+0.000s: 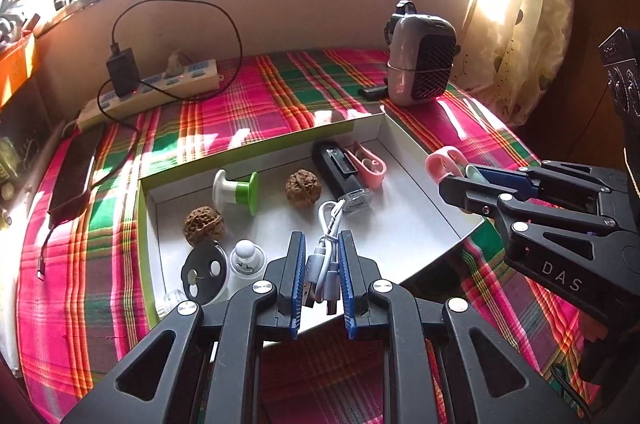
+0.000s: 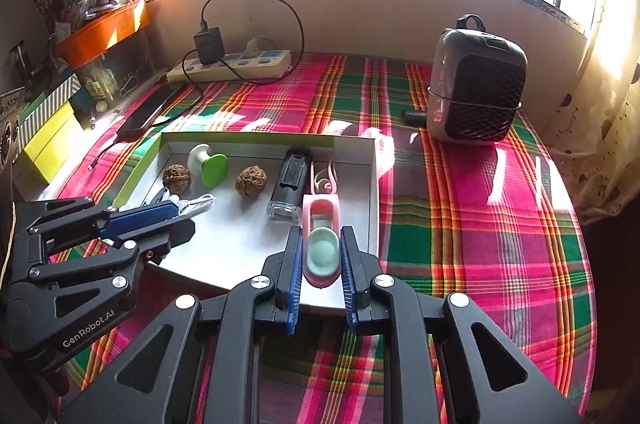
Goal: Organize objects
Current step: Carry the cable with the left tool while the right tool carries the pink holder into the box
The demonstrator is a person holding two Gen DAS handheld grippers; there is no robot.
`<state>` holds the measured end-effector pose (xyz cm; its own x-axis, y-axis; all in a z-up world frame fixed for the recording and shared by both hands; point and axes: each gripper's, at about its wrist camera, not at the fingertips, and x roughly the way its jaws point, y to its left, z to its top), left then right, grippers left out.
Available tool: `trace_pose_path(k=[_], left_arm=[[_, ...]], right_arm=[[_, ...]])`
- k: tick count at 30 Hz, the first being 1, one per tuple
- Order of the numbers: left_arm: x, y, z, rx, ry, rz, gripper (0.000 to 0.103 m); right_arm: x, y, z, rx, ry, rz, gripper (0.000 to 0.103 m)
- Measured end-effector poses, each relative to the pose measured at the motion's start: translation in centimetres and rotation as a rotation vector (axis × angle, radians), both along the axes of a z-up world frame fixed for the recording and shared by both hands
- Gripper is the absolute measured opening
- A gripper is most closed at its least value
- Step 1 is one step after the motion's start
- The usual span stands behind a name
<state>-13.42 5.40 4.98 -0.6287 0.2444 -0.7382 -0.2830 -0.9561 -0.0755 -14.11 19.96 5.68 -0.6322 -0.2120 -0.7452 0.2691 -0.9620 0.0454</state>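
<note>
Box point(image 1: 420, 160), white inside with green outer walls, lies on the plaid-covered bench point(image 2: 480, 224), its near edge reaching toward both tools. Bare cloth stretches wide to the box's right in the right wrist view, up to a grey heater point(image 2: 476, 84) at the far right. A power strip point(image 2: 232, 66) and a phone point(image 1: 74, 176) sit well clear at the far left.

Inside the box lie a black lighter point(image 2: 288, 184), a green-and-white spool point(image 1: 236, 190) and two walnuts point(image 1: 303, 186), with open white floor toward the near right corner. A round black disc point(image 1: 204, 270) and a small white cap point(image 1: 246, 258) crowd the near left wall.

The left tool point(image 1: 322, 284) is closed on a coiled white cable point(image 1: 326, 244), held over the box's near edge. The right tool point(image 2: 321, 264) is clamped on a pink clip point(image 2: 320, 236) with a pale green pad, held just inside the box's right wall, beside the lighter.
</note>
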Motion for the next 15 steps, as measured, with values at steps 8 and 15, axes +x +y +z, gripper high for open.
trace_pose_path(k=[8, 15], left_arm=[[-2.0, -0.2, -1.2, -0.001, -0.033, 0.018, 0.015], [-2.9, -0.3, -1.9, -0.006, -0.05, 0.025, 0.015]], right_arm=[[-2.4, -0.3, -1.2, 0.006, -0.04, -0.006, 0.019], [-3.7, -0.8, -2.9, 0.015, -0.083, -0.003, 0.019]])
